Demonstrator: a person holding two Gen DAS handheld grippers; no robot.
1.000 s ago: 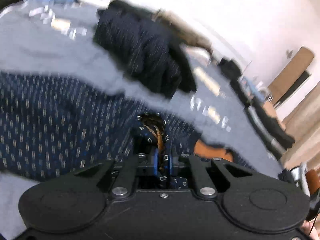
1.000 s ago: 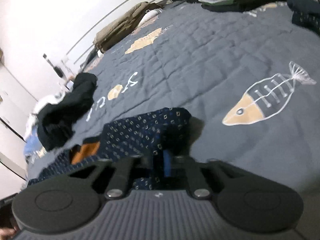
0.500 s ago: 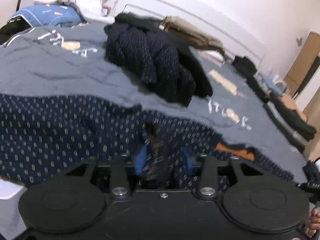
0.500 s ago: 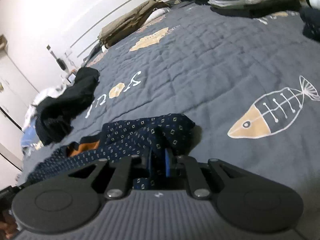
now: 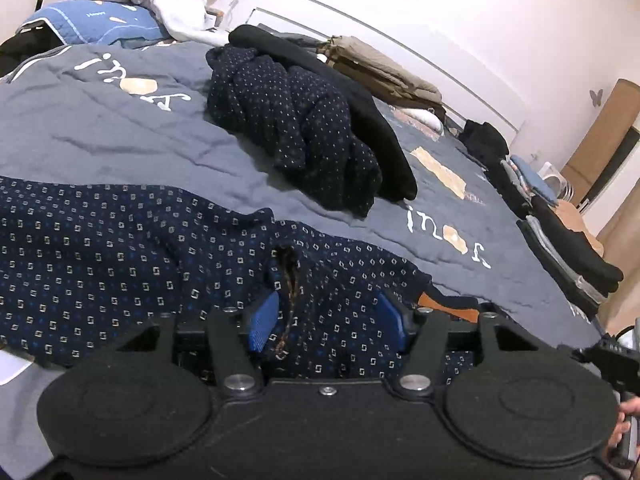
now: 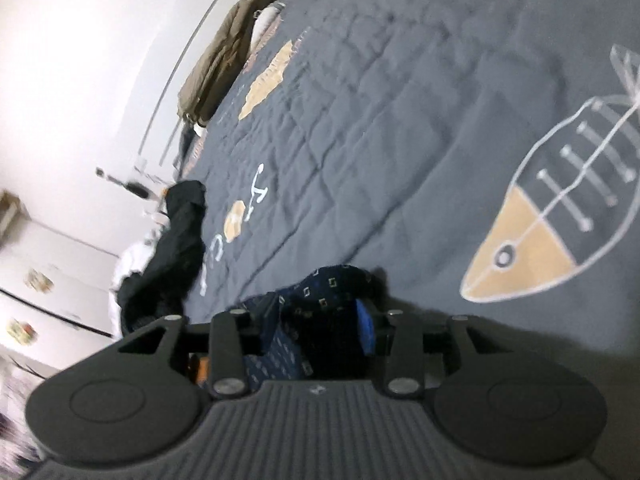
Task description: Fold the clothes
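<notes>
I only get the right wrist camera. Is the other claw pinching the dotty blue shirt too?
Observer: No. The left gripper has just been opening; the patterned navy garment lies loose between its blue pads.
Child: Is there more laundry near it?
Observer: Yes, a crumpled dotted navy garment sits on the grey quilt beyond.
Child: Anything folded yet?
Observer: A stack of folded dark clothes lines the bed's far right edge.
</notes>
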